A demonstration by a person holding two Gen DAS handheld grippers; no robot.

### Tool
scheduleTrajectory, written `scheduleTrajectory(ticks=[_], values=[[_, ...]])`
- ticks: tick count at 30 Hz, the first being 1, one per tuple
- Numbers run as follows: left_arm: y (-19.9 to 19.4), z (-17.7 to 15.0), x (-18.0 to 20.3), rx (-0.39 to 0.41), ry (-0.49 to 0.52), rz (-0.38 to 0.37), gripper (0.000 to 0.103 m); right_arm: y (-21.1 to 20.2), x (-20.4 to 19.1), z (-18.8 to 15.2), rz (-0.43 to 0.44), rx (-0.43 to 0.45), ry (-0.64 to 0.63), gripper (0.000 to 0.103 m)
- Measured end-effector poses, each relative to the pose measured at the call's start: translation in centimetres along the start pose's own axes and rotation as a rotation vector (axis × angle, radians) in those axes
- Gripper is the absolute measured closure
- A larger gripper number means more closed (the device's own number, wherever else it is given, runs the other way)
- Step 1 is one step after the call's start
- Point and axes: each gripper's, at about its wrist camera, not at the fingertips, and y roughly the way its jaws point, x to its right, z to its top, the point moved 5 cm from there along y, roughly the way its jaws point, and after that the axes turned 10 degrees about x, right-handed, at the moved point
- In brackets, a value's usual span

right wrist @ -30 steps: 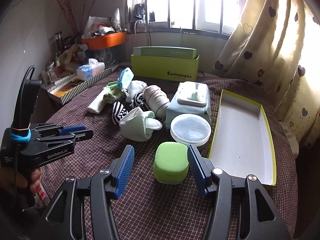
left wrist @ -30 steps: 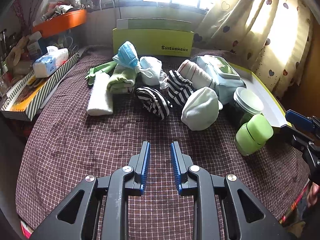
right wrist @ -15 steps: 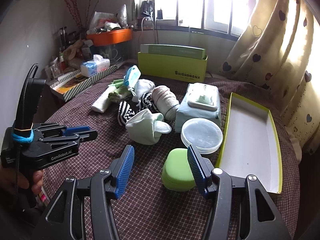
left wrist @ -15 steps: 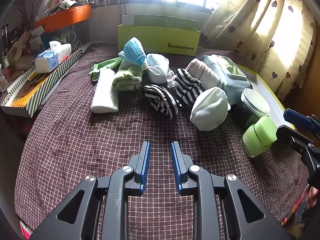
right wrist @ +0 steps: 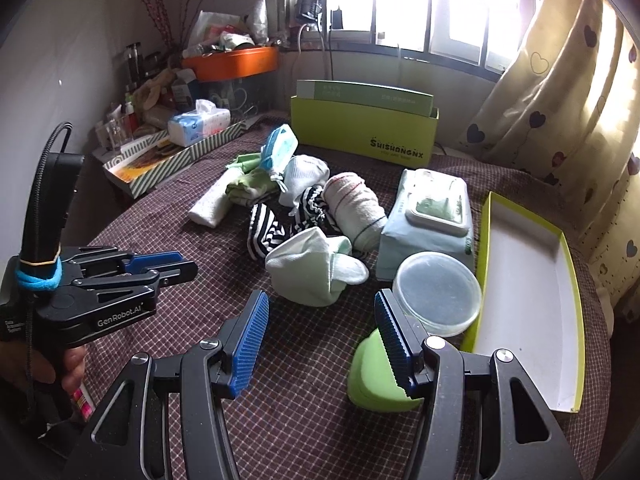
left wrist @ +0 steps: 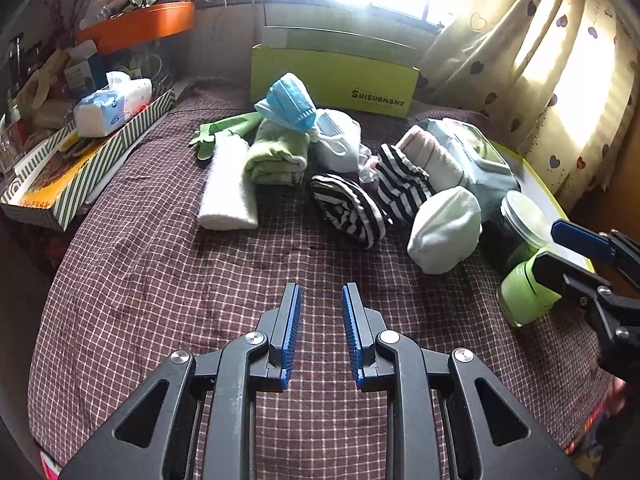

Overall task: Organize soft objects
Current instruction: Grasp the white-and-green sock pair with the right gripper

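A pile of soft things lies mid-table: a pale green sock bundle [right wrist: 312,272] [left wrist: 446,230], striped socks [left wrist: 348,210] [right wrist: 266,234], a rolled white towel [right wrist: 356,210], a folded white cloth [left wrist: 228,184], a green cloth [left wrist: 276,152] and a blue face mask [left wrist: 290,104]. My left gripper [left wrist: 318,300] is open with a narrow gap, empty, over bare cloth short of the pile. My right gripper [right wrist: 320,308] is open wide and empty, just before the pale green bundle; its right finger stands over a green soap case [right wrist: 374,376].
A wet-wipes pack [right wrist: 430,220], a clear lidded jar [right wrist: 438,292] and an open white tray with a yellow-green rim [right wrist: 528,312] lie to the right. A yellow-green box [right wrist: 364,128] stands at the back. A striped tray with tissues [left wrist: 80,152] is at the left.
My right gripper has shifted left and pulled back, so the green soap case now lies under its right finger instead of between the fingers. My left gripper has drifted slightly left.
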Motion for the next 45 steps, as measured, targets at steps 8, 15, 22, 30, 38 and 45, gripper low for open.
scheduleTrajectory(ticks=[8, 15, 22, 30, 38, 45], values=[[0.2, 1.5, -2.2, 0.022, -0.058, -0.011, 0.080, 3.4, -1.0, 0.9, -0.002, -0.051, -0.042, 0.048], [0.9, 2.6, -4.1, 0.028, -0.096, -0.006, 0.080, 6.5, -1.0, 1.2, -0.029, -0.114, -0.040, 0.048], [2.2, 3.6, -2.7, 0.019, -0.112, -0.099, 0.061, 7.7, -1.0, 0.9, -0.033, -0.142, -0.042, 0.090], [4.7, 4.3, 0.0, -0.025, -0.117, -0.166, 0.055, 4.5, -0.1, 2.5, -0.010, -0.025, 0.000, 0.096], [8.5, 4.0, 1.9, -0.090, -0.075, -0.113, 0.055, 0.9, 1.8, 4.2, 0.000, 0.097, 0.048, 0.096], [9.0, 3.4, 2.6, -0.096, -0.033, -0.090, 0.080, -0.3, 4.2, 4.2, -0.010, 0.132, 0.095, 0.096]])
